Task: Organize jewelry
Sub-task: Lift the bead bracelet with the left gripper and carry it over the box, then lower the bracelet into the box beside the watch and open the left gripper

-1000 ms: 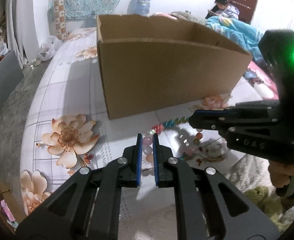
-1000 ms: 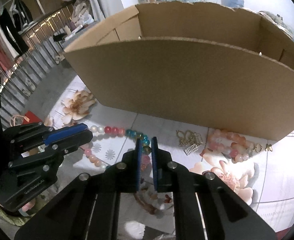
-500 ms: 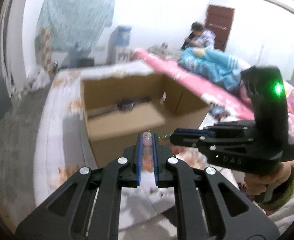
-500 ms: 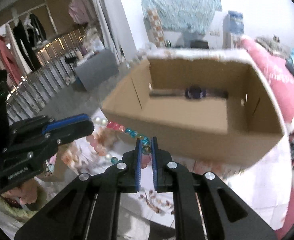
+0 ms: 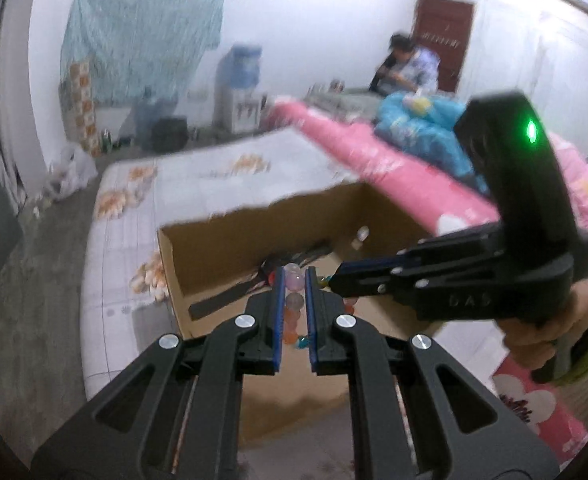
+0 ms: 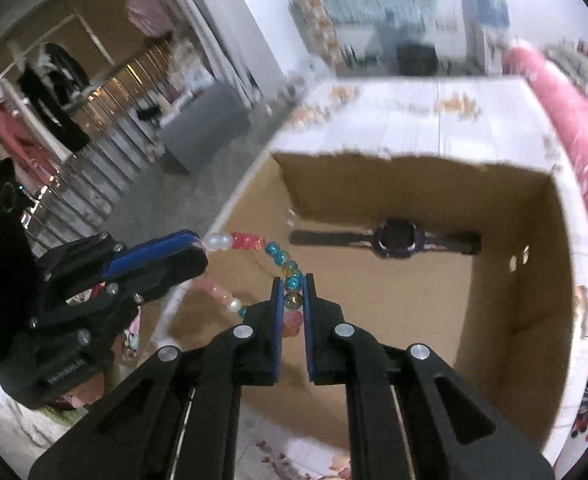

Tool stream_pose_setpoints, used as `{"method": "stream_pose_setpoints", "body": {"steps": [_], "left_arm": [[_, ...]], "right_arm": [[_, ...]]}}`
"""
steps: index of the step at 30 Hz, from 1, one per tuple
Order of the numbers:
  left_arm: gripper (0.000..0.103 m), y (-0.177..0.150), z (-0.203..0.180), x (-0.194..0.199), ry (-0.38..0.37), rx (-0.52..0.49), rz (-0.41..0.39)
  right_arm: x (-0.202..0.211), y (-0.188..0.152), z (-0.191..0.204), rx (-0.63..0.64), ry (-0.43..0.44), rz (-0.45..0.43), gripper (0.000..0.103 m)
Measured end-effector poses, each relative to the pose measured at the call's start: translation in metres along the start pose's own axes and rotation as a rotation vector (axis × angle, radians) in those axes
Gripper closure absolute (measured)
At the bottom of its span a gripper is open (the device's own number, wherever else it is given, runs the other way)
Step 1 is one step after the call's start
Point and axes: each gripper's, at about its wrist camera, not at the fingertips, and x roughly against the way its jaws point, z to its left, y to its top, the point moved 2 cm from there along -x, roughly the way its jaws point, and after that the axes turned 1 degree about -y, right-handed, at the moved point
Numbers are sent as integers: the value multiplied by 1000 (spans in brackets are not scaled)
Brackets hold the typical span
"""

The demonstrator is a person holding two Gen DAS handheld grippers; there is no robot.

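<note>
The left tongs (image 5: 294, 300) are being kept almost closed on the bead string (image 6: 282, 258), with pink and orange beads squeezed between the blue pads. The right tongs (image 6: 292, 300) are being kept almost closed too, on a blue and a gold bead of the same string. The string is being held at two spots so that it is stretched out and is not left to swing or tangle.

The string is being held up in the air over the cardboard box (image 6: 505, 320), near the box's front left corner, and a loose loop of pink beads is hanging down beside that corner. Both tongs are being pointed down toward the open top of the box, most likely so that the beads can be dropped inside.

Deep in the box, close to its back wall, a dark watch (image 6: 395, 238) is being kept flat on the bottom. The box is being kept on a flowered bed (image 5: 126, 248).
</note>
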Motion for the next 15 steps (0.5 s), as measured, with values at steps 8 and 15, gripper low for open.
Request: {"method": "stream_pose_setpoints", "body": {"steps": [8,15], "left_arm": [[94,-24,19,-56,54,-21,193],[84,-30,23,-59,94,-20,219]], "right_arm": [[-69,9,-18,-26,-25,206,93],[-96,10,-27,-81,-3,290,92]]}}
